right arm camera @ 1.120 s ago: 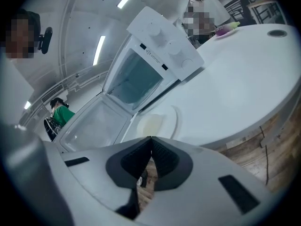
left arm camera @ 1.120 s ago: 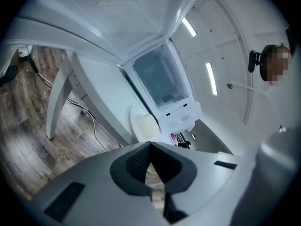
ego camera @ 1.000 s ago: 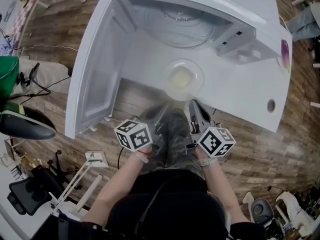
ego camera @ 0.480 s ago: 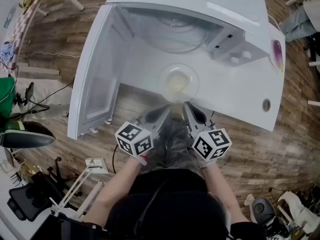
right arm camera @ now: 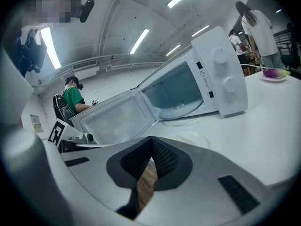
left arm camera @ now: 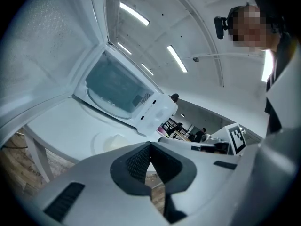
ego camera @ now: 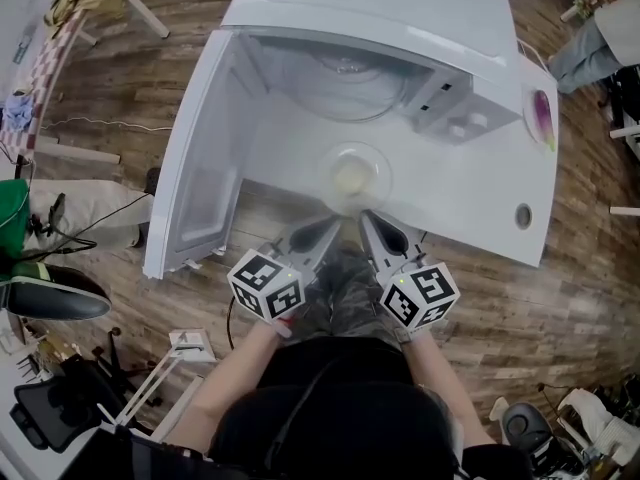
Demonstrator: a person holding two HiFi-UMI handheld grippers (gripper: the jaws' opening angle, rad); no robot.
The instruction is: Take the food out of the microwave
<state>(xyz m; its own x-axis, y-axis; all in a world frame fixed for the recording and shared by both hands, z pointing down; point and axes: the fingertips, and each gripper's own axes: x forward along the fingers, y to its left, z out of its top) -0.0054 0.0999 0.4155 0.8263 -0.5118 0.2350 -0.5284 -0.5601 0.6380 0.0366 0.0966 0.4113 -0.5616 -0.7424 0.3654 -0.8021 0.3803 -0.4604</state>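
Note:
A clear glass dish of pale food [ego camera: 355, 178] stands on the white table [ego camera: 470, 203], in front of the open white microwave [ego camera: 400, 28]. Only the glass turntable [ego camera: 345, 83] shows inside the oven. My left gripper [ego camera: 333, 222] and right gripper [ego camera: 366, 216] hover side by side just short of the dish, both shut and empty, touching nothing. The left gripper view has shut jaws [left arm camera: 150, 146] with the dish [left arm camera: 113, 142] beyond them and the microwave [left arm camera: 127, 95] behind. The right gripper view shows shut jaws [right arm camera: 151, 140], the dish [right arm camera: 188, 138] and the microwave [right arm camera: 202, 84].
The microwave door [ego camera: 205, 158] swings wide open to the left. A purple item on a small plate [ego camera: 541, 113] sits at the table's right edge. A seated person in green [right arm camera: 75, 100] is at the left and another person [right arm camera: 256, 27] stands behind the table. Wood floor lies below.
Both grippers have risen and rolled, and their tips now sit closer together in front of the dish. The dish has stayed on the table.

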